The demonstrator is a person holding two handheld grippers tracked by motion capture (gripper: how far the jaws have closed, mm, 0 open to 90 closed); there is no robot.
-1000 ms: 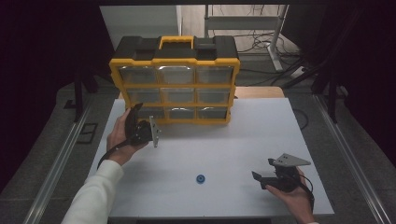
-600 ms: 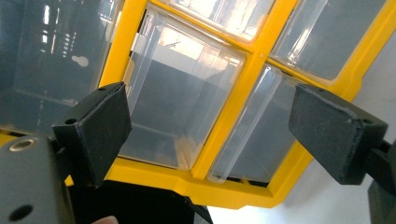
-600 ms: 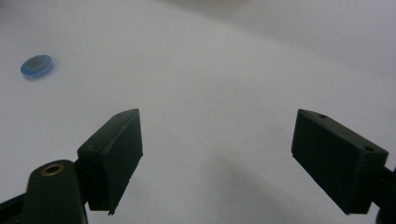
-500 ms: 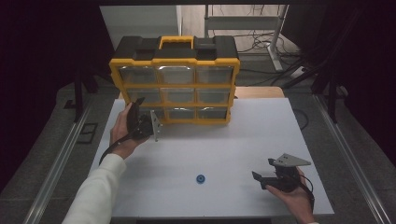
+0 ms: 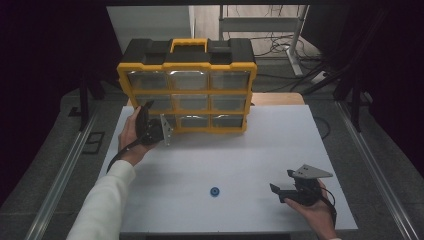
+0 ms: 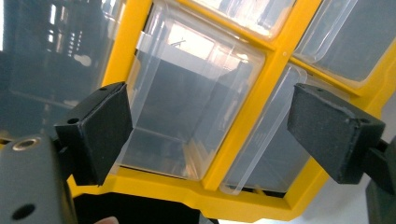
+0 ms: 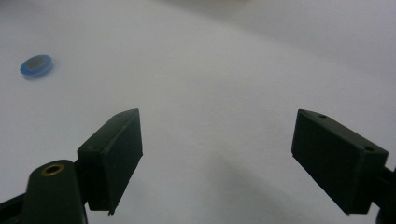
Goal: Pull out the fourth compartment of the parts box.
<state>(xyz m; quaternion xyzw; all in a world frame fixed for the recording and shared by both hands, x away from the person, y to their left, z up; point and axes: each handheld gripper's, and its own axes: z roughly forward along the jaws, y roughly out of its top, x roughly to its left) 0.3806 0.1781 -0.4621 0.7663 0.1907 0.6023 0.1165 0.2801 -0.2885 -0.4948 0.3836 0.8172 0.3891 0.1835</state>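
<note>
Jaws of the left gripper [image 5: 152, 131] are spread wide right at the lower-left clear drawer [image 6: 187, 116] of the yellow organizer [image 5: 187, 85], nothing clamped. Right gripper [image 5: 292, 189] is held gaping too, well away from the organizer, with a blue disc [image 5: 215, 191] lying just beside it.

A white bench [image 5: 260, 165] is standing on a grey floor [image 5: 385, 125], its surface catching soft, even light from above. Metal rails [image 5: 65, 165] are running along both sides of the bench, one on the left and another [image 5: 372, 165] on the right. Beyond the far edge, a pale wall panel [image 5: 150, 22] is rising, with a metal frame [image 5: 260, 22] standing beside it and dark cables [image 5: 285, 42] lying loose on the floor beneath it. The outer margins of the room are fading into deep shadow.
</note>
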